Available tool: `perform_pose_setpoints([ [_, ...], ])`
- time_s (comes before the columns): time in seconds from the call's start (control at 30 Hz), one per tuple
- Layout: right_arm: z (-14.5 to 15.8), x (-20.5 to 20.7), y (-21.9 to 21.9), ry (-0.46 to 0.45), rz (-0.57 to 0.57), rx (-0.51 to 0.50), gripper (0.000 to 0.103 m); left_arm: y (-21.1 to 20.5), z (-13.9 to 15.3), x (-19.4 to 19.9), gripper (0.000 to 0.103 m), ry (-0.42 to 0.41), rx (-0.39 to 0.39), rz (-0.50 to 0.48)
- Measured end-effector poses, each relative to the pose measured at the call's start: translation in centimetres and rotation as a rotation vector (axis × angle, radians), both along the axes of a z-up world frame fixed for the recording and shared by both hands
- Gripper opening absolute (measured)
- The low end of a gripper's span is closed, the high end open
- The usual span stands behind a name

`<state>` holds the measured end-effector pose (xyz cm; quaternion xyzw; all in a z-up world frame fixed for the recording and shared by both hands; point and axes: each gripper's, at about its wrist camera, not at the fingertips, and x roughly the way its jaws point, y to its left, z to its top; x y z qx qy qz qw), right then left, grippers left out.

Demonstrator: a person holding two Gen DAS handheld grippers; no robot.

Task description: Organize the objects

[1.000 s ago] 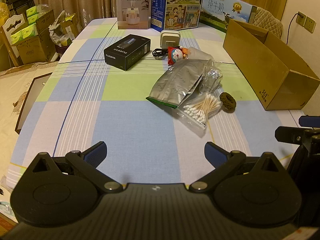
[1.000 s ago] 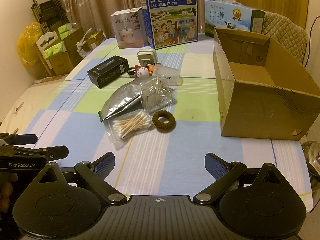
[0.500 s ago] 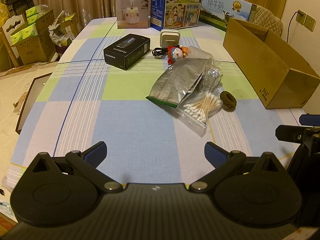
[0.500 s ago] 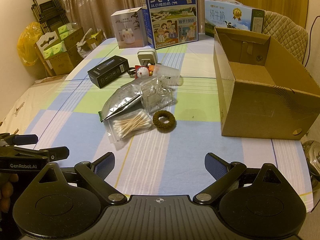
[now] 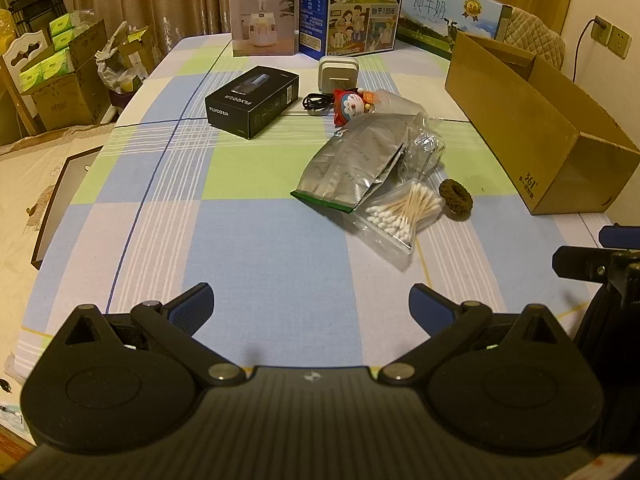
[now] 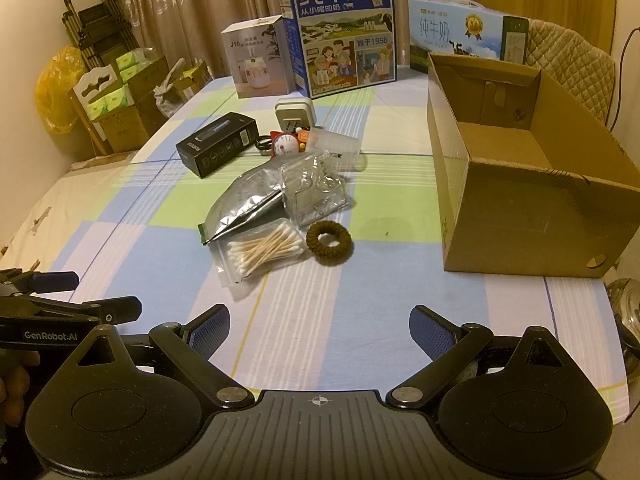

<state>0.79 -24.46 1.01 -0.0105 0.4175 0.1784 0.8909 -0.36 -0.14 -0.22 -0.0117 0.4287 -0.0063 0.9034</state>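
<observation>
Loose items lie mid-table: a bag of cotton swabs [image 5: 404,214] [image 6: 264,250], a brown hair tie [image 5: 456,200] [image 6: 329,239], a silver pouch [image 5: 356,164] [image 6: 244,208], a clear plastic pack [image 6: 316,192], a Doraemon toy [image 5: 352,106] [image 6: 289,144], a white charger [image 5: 338,74] [image 6: 295,114] and a black box [image 5: 252,100] [image 6: 218,148]. An open, empty cardboard box [image 5: 536,128] [image 6: 520,184] stands at the right. My left gripper [image 5: 311,304] and right gripper [image 6: 319,326] are both open and empty above the near table edge.
A humidifier box [image 6: 258,62] and two milk cartons [image 6: 340,36] [image 6: 464,34] stand along the table's far edge. A quilted chair [image 6: 572,68] is behind the cardboard box. Cartons and bags are piled on the floor at the left [image 6: 120,96].
The left view has crept slightly forward over the table. The right gripper and the objects have not visibly moved.
</observation>
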Motion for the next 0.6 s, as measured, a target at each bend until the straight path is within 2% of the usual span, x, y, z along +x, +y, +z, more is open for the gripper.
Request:
perform_pose_setpoints([
  [0.47,0.0,0.0,0.0,0.0,-0.003,0.006,0.095,0.0,0.6,0.1,0.102,-0.005,-0.016,-0.003],
  [0.6,0.6,-0.2,-0.1,-0.012,0.014,0.002,0.095,-0.3,1.5,0.1,0.102,-0.016,0.011,-0.032],
])
